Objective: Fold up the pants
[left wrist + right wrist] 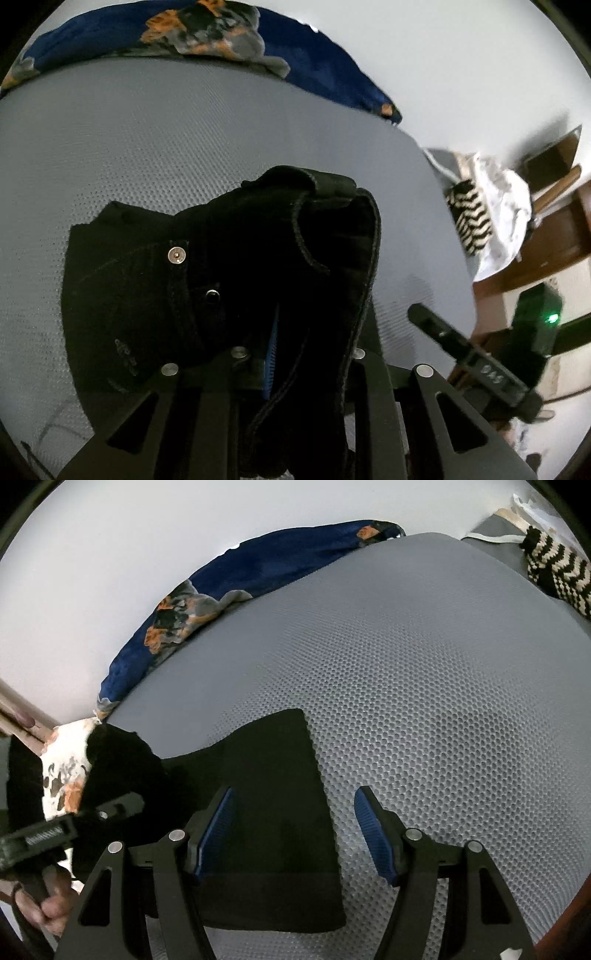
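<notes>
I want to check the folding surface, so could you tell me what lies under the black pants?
The black pants lie on a grey dotted mat, visible all around them. The left gripper lifts the waist end. Whatever sits beneath the flat part is covered.

Black pants (229, 280), denim-like w/ a silver rivet and dark button near 9 o'clock in left wrist view; waistband bunched, lifted off the grey surface. In right wrist view, a flat folded section (273, 812) lies at 6 o'clock.

Right claw (293, 834): black linkage arms, silver rivets, ribbed blue pads (218, 830); bare-skinned hand (48, 904).
</notes>
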A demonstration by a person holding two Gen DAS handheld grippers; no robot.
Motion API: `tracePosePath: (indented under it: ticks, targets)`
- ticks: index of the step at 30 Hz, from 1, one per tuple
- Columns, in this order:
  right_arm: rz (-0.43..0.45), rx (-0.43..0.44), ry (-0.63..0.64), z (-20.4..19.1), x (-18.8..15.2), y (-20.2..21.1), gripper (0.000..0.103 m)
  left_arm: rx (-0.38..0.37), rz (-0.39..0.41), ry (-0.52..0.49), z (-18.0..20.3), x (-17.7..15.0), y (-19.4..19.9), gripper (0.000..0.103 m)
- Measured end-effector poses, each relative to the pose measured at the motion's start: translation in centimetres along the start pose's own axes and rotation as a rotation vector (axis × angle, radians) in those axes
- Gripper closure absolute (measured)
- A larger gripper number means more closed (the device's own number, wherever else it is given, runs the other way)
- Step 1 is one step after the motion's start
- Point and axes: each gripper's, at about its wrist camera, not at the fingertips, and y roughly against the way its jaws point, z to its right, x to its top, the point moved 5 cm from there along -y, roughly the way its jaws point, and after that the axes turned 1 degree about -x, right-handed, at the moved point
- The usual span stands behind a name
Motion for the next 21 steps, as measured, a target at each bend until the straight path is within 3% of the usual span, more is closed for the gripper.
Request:
tracePosePath:
  ticks: [5, 14, 19, 20, 21]
  targets:
    - [-0.004, 0.021, -0.006, 0.3, -0.3, -0.5, 0.038, 0.054, 0.000, -0.028, 0.5, -0.6, -1.5, 0.084]
    - [-0.008, 0.040, -0.011, 0.4, -0.4, -0.8, 0.038, 0.087, -0.001, -0.054, 1.0, -0.7, -2.8, 0.078]
    - [-0.005, 0.037, -0.007, 0.3, -0.5, -0.6, 0.038, 0.101, 0.002, -0.105, 1.8, -0.9, -2.6, 0.067]
    - [-0.004, 0.037, -0.008, 0.3, -0.6, -0.6, 0.038, 0.102, 0.004, -0.114, 1.9, -0.9, -2.5, 0.062]
    - [-0.003, 0.036, -0.010, 0.4, -0.6, -0.6, 0.038, 0.065, 0.009, -0.118, 2.1, -1.0, -2.3, 0.046]
